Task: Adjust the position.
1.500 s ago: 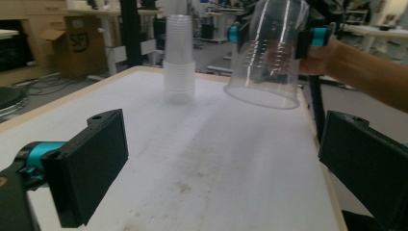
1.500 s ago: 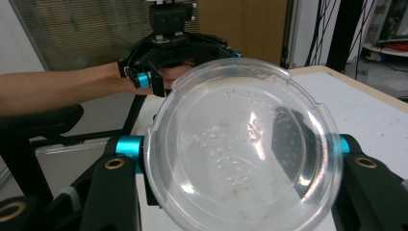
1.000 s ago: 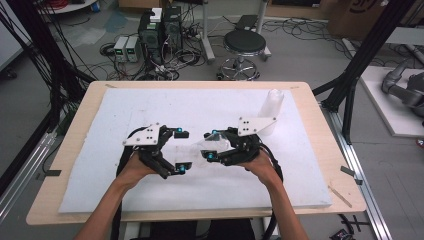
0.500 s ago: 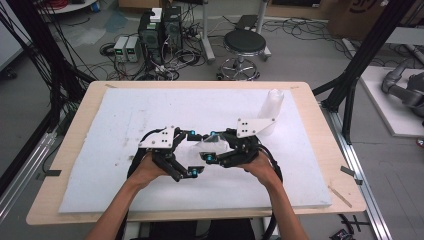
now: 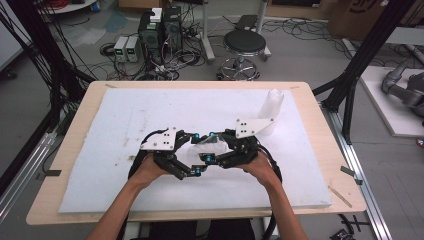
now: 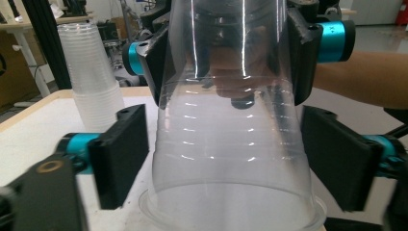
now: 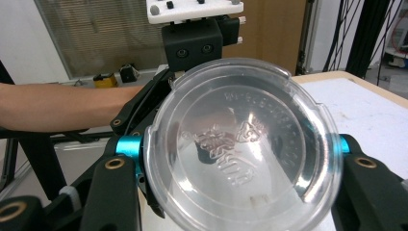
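A clear plastic cup (image 5: 210, 144) is held on its side above the white mat (image 5: 125, 120), between both grippers at the middle of the table. My right gripper (image 7: 240, 192) is shut on the cup's narrow base end, and the embossed bottom (image 7: 235, 144) faces its camera. In the left gripper view that same right gripper (image 6: 226, 53) clamps the far end of the cup (image 6: 231, 144). My left gripper (image 6: 223, 159) is open. Its two black pads flank the cup's wall near the wide rim, close to it on both sides.
A tall stack of clear cups (image 5: 271, 107) stands at the back right of the mat, also seen in the left gripper view (image 6: 94, 82). The wooden table edge (image 5: 200, 215) runs along the front. A stool (image 5: 244, 45) and electronics sit on the floor beyond the table.
My left gripper has moved right, up to the right gripper, and its jaws now sit around the cup. The right gripper has kept hold of the cup and barely moved.
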Available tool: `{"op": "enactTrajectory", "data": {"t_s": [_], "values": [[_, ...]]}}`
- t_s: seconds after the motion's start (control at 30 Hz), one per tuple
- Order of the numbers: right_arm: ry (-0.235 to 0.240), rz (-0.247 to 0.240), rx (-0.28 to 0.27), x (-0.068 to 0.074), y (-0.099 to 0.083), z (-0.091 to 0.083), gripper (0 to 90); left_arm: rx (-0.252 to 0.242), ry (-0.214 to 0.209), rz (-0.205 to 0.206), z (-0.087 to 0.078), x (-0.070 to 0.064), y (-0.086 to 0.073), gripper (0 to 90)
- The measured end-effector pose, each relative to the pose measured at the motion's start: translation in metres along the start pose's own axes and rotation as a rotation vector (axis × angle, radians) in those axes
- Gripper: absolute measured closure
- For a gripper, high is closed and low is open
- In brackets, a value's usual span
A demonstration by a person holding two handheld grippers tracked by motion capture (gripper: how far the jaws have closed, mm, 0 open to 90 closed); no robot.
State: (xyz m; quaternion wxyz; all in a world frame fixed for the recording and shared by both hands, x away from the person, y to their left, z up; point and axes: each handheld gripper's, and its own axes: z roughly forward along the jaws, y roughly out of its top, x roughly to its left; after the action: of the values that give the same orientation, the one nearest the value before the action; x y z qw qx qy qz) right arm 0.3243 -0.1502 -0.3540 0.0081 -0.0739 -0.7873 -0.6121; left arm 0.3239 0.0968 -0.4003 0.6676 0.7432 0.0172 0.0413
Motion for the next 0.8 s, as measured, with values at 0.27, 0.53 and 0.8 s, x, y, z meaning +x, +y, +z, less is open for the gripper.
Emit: {"op": "enactTrajectory", "data": {"t_s": [0.27,0.53,0.8], "values": [[-0.004,0.002,0.001,-0.0011,-0.0003,0.0000,43.9,0.007,0.008,0.017,0.0000,-0.0006,-0.0003,30.7],[-0.019,0.007,-0.005,0.0001,-0.0010,0.0016,17.6,0.016,0.018,0.011,-0.0004,-0.0003,-0.0011,32.2],[-0.029,0.027,-0.016,-0.0007,-0.0016,0.0000,14.9,0.031,0.022,0.008,-0.0030,-0.0013,-0.0012,32.2]]}}
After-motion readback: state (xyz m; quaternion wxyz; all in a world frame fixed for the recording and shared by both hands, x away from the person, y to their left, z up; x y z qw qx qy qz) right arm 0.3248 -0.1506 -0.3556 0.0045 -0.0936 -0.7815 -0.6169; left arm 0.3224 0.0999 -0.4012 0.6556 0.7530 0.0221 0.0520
